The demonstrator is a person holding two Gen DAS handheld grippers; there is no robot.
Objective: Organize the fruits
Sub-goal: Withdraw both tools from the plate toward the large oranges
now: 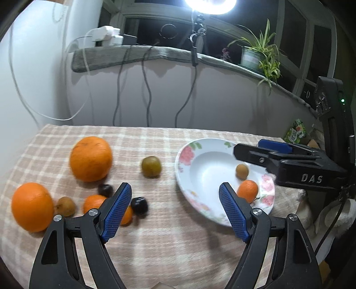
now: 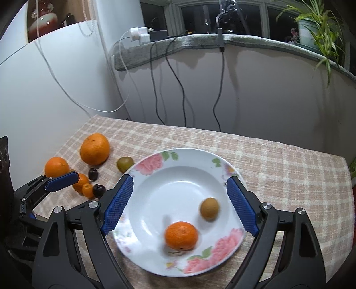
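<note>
My left gripper [image 1: 175,186] hangs open over the checked cloth with nothing between its blue pads. To its left lie two big oranges [image 1: 90,159] [image 1: 32,206], a small orange [image 1: 93,203] partly behind the left finger, a brown fruit [image 1: 65,206] and two dark fruits [image 1: 139,205]. A green-brown fruit [image 1: 151,166] sits farther back. The flowered white plate [image 2: 173,195] holds a tangerine [image 2: 180,235] and a small brown fruit [image 2: 209,209]. My right gripper [image 2: 179,179] hovers open above the plate, its pads touching nothing.
The table's checked cloth [image 2: 278,169] ends at a white wall with hanging cables [image 2: 182,93]. A ledge above carries chargers and a potted plant [image 2: 311,29]. A bright lamp [image 1: 210,4] shines from above. A green packet [image 1: 296,131] lies past the table's right end.
</note>
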